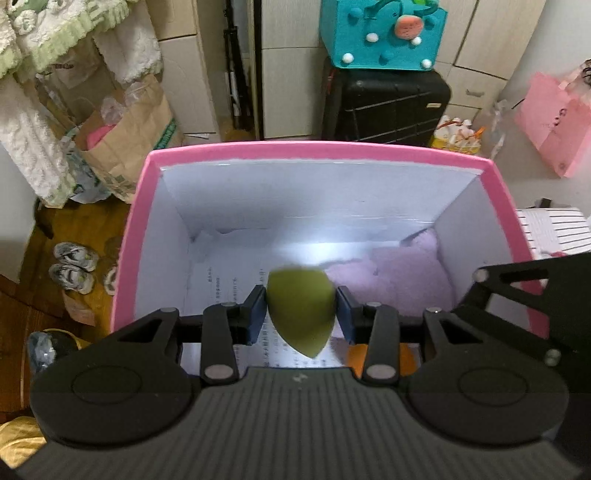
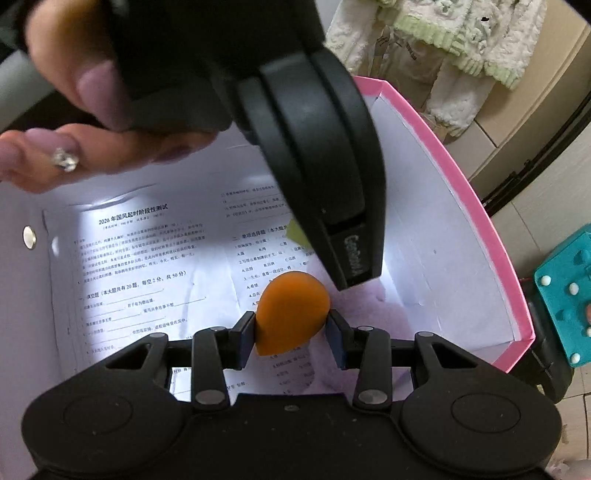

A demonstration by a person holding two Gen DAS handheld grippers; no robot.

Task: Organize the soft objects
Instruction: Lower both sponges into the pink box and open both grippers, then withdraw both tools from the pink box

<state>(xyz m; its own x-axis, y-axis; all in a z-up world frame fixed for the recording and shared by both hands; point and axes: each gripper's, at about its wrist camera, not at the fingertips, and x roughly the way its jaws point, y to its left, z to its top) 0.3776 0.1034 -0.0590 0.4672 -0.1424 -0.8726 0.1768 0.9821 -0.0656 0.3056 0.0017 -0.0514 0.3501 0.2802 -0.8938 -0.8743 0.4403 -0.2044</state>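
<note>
left gripper (image 1: pixel 301 314): clenched on a green teardrop sponge (image 1: pixel 301 312), pads pressed to its two flanks, pointed end toward the camera; held above the inside of the pink box.
right gripper (image 2: pixel 291 332): grasping an orange teardrop sponge (image 2: pixel 291 314) between its blue pads, rounded end away from the camera; also held over the inside of the pink box.
pink box (image 1: pixel 317 149): open-topped, pink rim and outer skin, white inner walls; the landmark for all else.
box floor: a printed paper sheet (image 2: pixel 147 266) lies flat on it, under both sponges, brightly lit in patches.
box right far corner: a lilac fluffy cloth (image 1: pixel 402 266) lies bunched against the wall, beside the paper.
orange sponge seen from the left wrist: a sliver shows just right of the green one, low behind the left gripper's right finger.
hand (image 2: pixel 74 122): the person's fingers wrap the black handle of the left gripper, over the box's near-left part; long pale nails, one with a small gem.
pose: both grippers tilt steeply down into the box, side by side, the left one's black body crossing the right wrist view.
left of the box: brown paper bag (image 1: pixel 129 133) on the floor, a pair of shoes (image 1: pixel 74 266) nearer.
beyond the box: a black suitcase (image 1: pixel 388 107) with a teal felt bag (image 1: pixel 384 33) on top.
right of the box: a pink paper bag (image 1: pixel 554 122).
</note>
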